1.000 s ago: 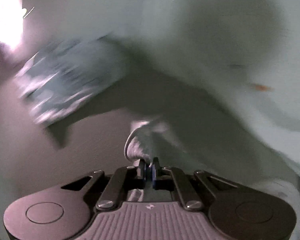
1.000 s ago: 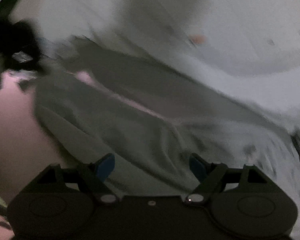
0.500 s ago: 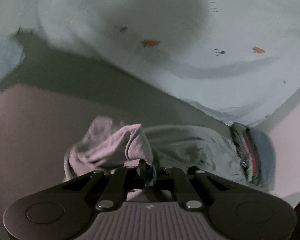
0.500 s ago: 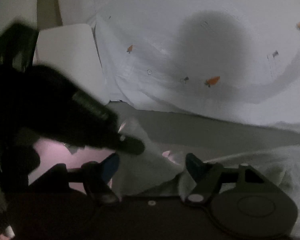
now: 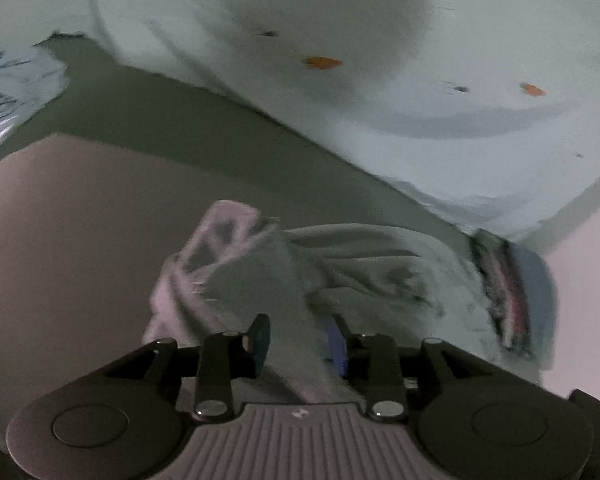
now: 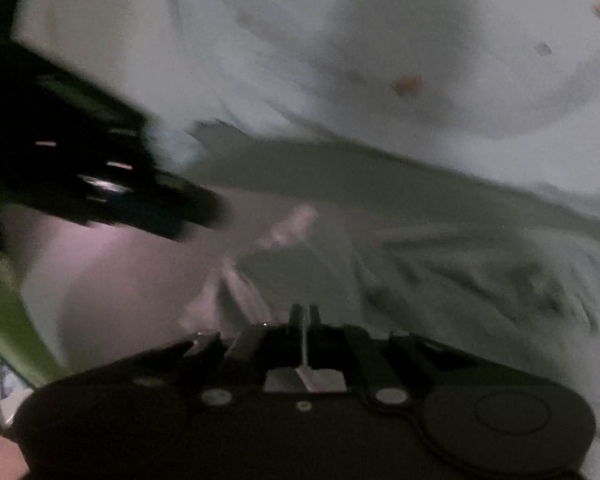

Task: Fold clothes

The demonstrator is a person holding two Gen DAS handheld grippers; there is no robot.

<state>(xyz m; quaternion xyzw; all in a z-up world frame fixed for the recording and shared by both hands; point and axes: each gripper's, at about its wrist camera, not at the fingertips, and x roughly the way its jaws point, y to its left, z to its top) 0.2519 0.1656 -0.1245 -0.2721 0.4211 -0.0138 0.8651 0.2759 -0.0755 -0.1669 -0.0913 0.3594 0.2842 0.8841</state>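
Note:
A pale grey-pink garment point(image 5: 260, 280) lies crumpled on the pinkish surface point(image 5: 80, 240) just ahead of my left gripper point(image 5: 298, 340). The left gripper is open; cloth runs between its blue pads without being pinched. In the right wrist view the same garment point(image 6: 440, 272) spreads to the right. My right gripper point(image 6: 305, 314) is shut on a fold of that garment. The left gripper point(image 6: 100, 184) shows there as a dark blur at the left.
A white sheet with small orange marks point(image 5: 380, 80) covers the back. A folded striped and blue item point(image 5: 516, 296) lies at the garment's right end. A blue-printed cloth point(image 5: 8, 92) lies at the far left. A green edge point(image 6: 4, 320) shows at the left.
My left gripper has opened and let go of the garment. My right gripper has closed on a fold of it. Both views shifted slightly.

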